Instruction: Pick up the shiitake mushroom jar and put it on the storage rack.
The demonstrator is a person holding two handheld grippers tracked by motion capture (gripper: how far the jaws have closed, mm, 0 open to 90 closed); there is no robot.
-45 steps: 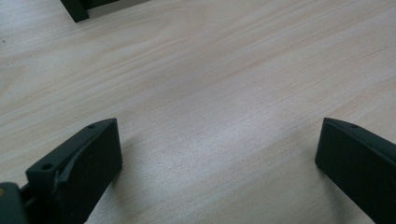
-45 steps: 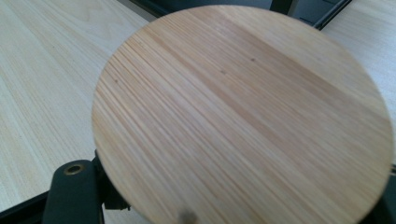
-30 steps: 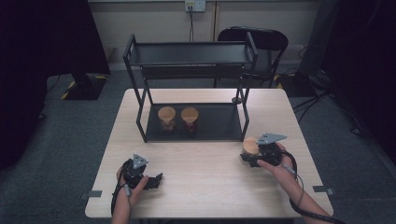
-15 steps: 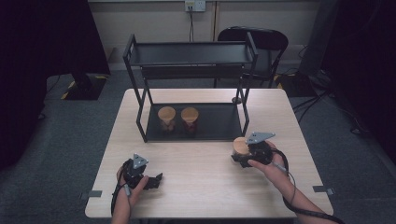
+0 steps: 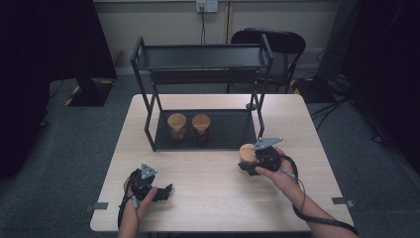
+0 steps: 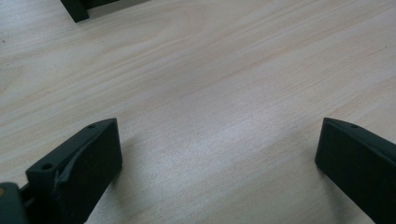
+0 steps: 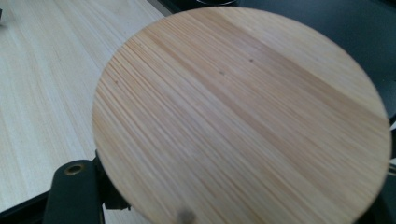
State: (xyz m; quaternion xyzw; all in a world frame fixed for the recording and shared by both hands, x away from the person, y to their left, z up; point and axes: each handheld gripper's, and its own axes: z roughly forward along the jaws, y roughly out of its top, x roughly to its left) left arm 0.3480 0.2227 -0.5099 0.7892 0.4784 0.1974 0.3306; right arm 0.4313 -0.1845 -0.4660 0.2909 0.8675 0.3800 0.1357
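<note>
Step in hand: carry toward black metal two-tier rack (image 5: pixel 203 89). Right claw (image 5: pixel 250 161) pinching round wooden-lidded jar (image 5: pixel 247 151), just beside rack's lower shelf. Left claw (image 5: pixel 161 192) spread, idle on pale wooden worktop (image 5: pixel 208 198). Next: likely set jar beside two matching jars (image 5: pixel 188 124).

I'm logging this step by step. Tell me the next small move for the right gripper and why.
Probably carry the wooden-lidded jar forward onto the rack's lower tray. The right gripper holds it just in front of the tray, where two like jars already stand with bare space to their right. The left gripper rests open on the table.
</note>
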